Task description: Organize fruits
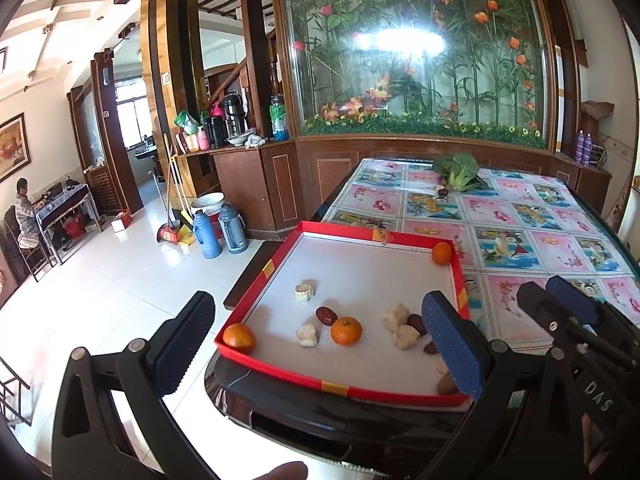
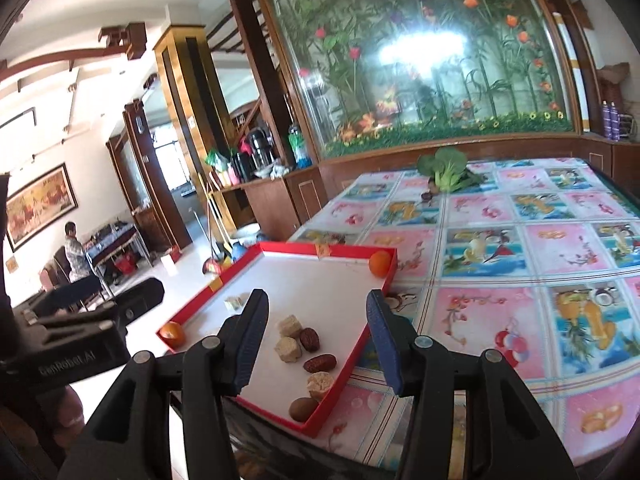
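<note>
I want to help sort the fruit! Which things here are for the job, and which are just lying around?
For the job:
red tray
oranges
red dates
pale chunks

Just lying about:
leafy greens
blue flasks
broom and dustpan

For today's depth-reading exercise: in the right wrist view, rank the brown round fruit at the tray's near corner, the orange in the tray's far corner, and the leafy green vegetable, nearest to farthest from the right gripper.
1. Brown round fruit, in the red tray's near corner, just below the right gripper.
2. Orange, far right corner.
3. Leafy green vegetable, at the table's far end.
</note>
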